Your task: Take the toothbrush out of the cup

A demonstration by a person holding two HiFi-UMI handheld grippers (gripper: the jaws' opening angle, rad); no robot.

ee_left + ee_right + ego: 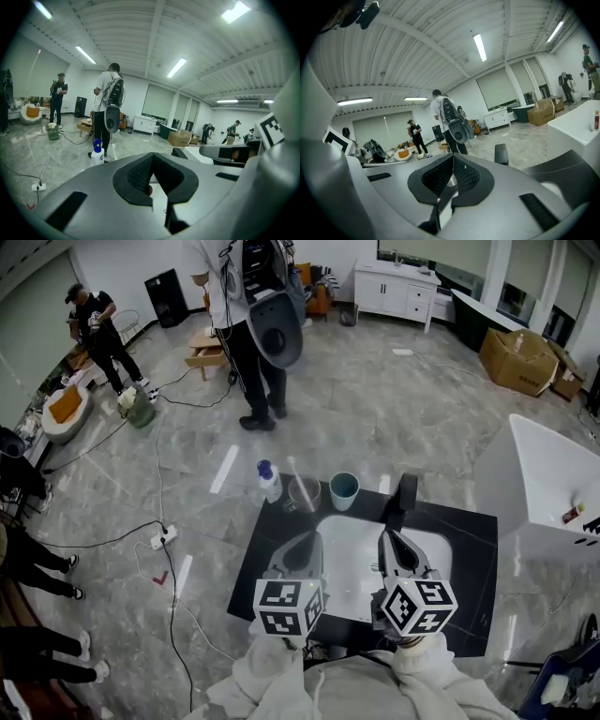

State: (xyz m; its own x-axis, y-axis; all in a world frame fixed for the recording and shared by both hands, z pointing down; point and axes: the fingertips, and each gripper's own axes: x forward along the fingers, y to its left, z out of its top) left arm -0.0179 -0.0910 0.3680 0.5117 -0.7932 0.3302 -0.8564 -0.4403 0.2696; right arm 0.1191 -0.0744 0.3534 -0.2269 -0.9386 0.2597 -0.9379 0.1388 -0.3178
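A clear cup (304,493) stands at the far edge of the black counter (469,531), and a white toothbrush (297,473) leans up out of it. A teal cup (344,490) is just to its right. My left gripper (302,542) hovers over the white sink basin (349,559), short of the clear cup, with its jaws shut and nothing between them. My right gripper (386,540) hangs beside it over the basin's right side, also shut and empty. In the left gripper view the jaw tips (153,157) meet. They also meet in the right gripper view (452,161).
A white spray bottle with a blue cap (269,481) (97,154) stands left of the clear cup. A black faucet (406,495) (501,153) rises at the basin's far right. A person with a backpack (253,334) stands beyond the counter. A white tub (553,493) is to the right, and cables (159,540) lie on the floor to the left.
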